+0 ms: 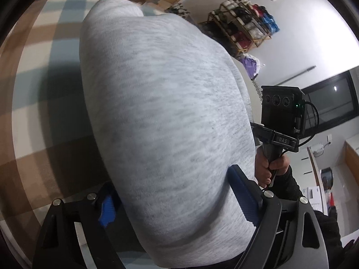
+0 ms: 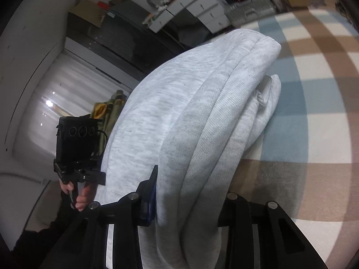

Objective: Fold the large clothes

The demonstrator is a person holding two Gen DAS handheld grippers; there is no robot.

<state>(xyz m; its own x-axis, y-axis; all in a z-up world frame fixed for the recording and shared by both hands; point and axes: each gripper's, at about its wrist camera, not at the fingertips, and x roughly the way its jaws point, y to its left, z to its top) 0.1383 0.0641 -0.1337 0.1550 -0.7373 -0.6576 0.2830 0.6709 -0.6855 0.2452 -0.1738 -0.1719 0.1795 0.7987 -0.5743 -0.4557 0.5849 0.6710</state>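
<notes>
Currently, folded grey sweatshirt (image 1: 161, 121) is clamped by left hand-held gripper (image 1: 177, 201) and right hand-held gripper (image 2: 190, 204), lifted above checked blanket (image 2: 314, 112).

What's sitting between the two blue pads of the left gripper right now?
The grey sweatshirt: in the left wrist view its bunched fabric fills the whole gap of the left gripper, pressed against both blue pads.

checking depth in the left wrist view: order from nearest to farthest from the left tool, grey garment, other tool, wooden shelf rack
1. grey garment: clamped in the left tool, center.
2. right tool: to the right, beside the garment.
3. wooden shelf rack: upper right, against the far wall.
</notes>
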